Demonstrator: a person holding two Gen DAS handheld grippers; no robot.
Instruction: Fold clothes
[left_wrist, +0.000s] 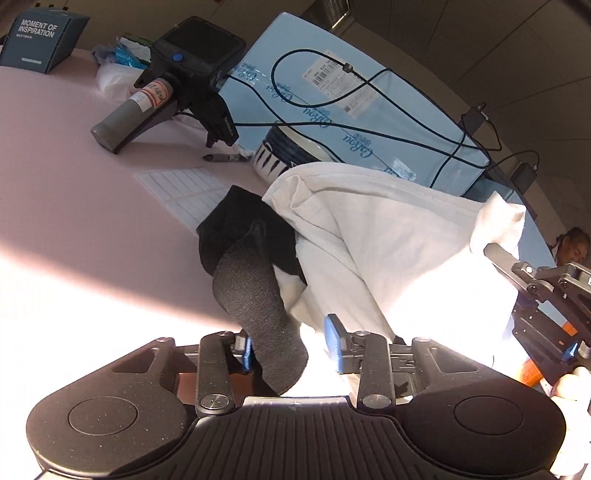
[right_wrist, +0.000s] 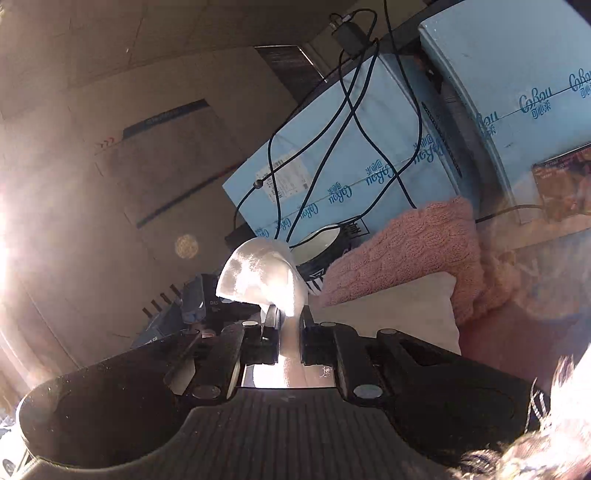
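A white garment (left_wrist: 369, 229) is lifted in a bunch over the pink table (left_wrist: 55, 184). A black sock (left_wrist: 255, 295) hangs from dark cloth (left_wrist: 240, 225) tucked under its left side. My left gripper (left_wrist: 290, 347) stands open, the sock's end and some white cloth lying loose between its blue pads (left_wrist: 334, 343). My right gripper (left_wrist: 496, 254) holds the garment's far right corner. In the right wrist view that gripper (right_wrist: 290, 317) is shut on a fold of white fabric (right_wrist: 258, 273) that bulges above its fingers.
Behind the clothes stand a striped bowl (left_wrist: 280, 147), a blue carton (left_wrist: 332, 92) draped with cables, a handheld device (left_wrist: 192, 59), a grey bottle (left_wrist: 129, 110), a marker (left_wrist: 225, 158) and a label sheet (left_wrist: 181, 192). A pink knitted garment (right_wrist: 406, 251) lies right. A person (left_wrist: 576, 247) is at the right edge.
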